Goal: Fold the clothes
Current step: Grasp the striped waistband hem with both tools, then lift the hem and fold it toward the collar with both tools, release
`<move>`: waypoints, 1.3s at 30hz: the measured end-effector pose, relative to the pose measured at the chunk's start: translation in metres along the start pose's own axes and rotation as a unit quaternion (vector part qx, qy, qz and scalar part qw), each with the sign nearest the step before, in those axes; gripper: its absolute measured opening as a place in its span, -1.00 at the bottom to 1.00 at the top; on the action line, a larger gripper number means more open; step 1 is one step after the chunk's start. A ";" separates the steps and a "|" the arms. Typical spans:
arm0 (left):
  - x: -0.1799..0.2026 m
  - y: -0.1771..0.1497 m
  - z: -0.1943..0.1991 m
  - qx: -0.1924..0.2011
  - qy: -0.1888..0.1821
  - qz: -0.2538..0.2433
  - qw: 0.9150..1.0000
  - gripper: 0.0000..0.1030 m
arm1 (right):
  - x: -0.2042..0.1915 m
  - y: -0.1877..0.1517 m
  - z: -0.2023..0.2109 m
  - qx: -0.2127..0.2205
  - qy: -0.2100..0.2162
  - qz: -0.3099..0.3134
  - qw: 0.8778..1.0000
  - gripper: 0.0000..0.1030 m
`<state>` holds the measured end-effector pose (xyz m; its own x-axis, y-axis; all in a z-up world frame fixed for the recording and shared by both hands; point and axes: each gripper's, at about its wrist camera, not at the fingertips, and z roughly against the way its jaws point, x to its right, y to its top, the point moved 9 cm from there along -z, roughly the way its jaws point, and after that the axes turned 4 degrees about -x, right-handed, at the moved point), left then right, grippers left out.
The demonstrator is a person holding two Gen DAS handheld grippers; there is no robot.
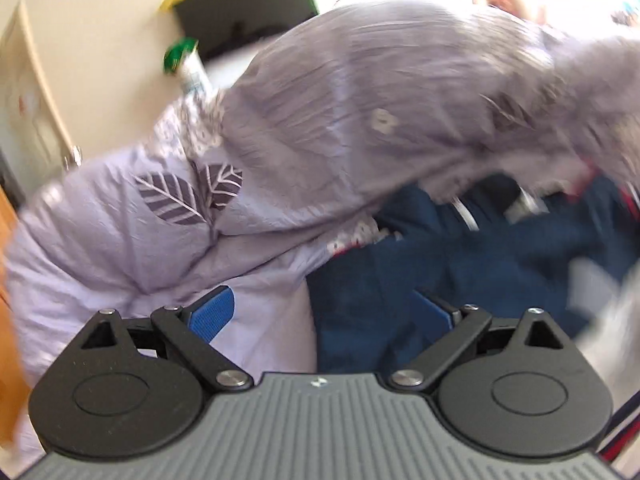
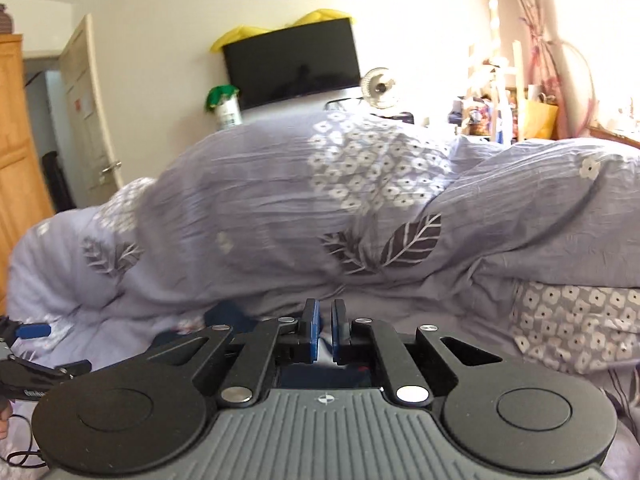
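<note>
A dark blue garment (image 1: 460,272) with red and white trim lies on the bed, right of centre in the left wrist view. My left gripper (image 1: 324,312) is open, its blue pads (image 1: 212,312) wide apart, just above the garment's left edge where it meets the duvet. My right gripper (image 2: 325,330) has its pads nearly together with a narrow gap; dark blue cloth (image 2: 320,378) shows under its base, and I cannot tell whether cloth sits between the pads. The left gripper (image 2: 36,330) shows at the far left of the right wrist view.
A bunched lilac duvet (image 2: 280,208) with leaf and flower print fills the bed behind the garment; it also shows in the left wrist view (image 1: 140,232). A black monitor (image 2: 292,64), a fan (image 2: 378,86) and a wooden wardrobe (image 2: 16,128) stand beyond.
</note>
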<state>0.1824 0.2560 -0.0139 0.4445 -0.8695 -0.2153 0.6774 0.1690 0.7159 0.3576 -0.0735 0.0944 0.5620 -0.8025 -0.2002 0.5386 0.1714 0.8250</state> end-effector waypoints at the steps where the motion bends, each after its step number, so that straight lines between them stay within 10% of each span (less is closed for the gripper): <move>1: -0.004 0.006 -0.013 -0.009 -0.012 0.020 1.000 0.87 | 0.006 -0.001 -0.010 -0.006 0.005 -0.006 1.000 -0.82; 3: -0.009 0.008 -0.032 -0.026 -0.044 0.044 0.998 0.86 | 0.014 -0.010 -0.020 -0.025 0.041 -0.018 0.999 -0.70; 7: -0.002 -0.025 -0.033 -0.039 -0.166 0.013 0.985 0.86 | 0.019 -0.073 -0.017 -0.127 0.089 0.055 0.986 0.27; 17: -0.002 -0.145 -0.012 -0.164 -0.384 0.062 0.906 0.93 | 0.018 -0.165 -0.043 -0.219 0.089 0.068 0.969 0.78; 21: 0.011 -0.168 -0.033 -0.204 -0.348 0.070 0.912 0.88 | -0.004 -0.181 -0.053 -0.237 0.095 0.102 0.962 0.84; 25: 0.017 -0.151 -0.015 -0.147 -0.330 0.057 0.931 -0.39 | -0.017 -0.176 -0.040 -0.223 0.066 0.090 0.968 -0.75; 26: 0.016 -0.143 -0.006 -0.125 -0.319 0.048 0.938 -0.72 | -0.021 -0.170 -0.031 -0.206 0.060 0.088 0.973 -0.75; 33: -0.004 -0.039 0.008 0.024 -0.263 0.018 0.964 -0.77 | -0.039 -0.097 0.005 -0.070 0.009 0.100 0.993 -0.77; 38: -0.012 0.015 -0.076 0.013 -0.160 0.037 0.986 -0.43 | -0.021 -0.039 -0.049 0.019 -0.028 0.077 0.996 -0.63; 39: -0.016 0.014 -0.098 -0.009 -0.128 0.042 0.991 -0.43 | -0.016 -0.037 -0.068 0.017 -0.042 0.072 0.996 -0.30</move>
<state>0.2421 0.3171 -0.0654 0.3379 -0.9409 0.0215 0.6564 0.2520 0.7111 0.3716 -0.0280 0.0312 0.5764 -0.8164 -0.0352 0.4338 0.2692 0.8598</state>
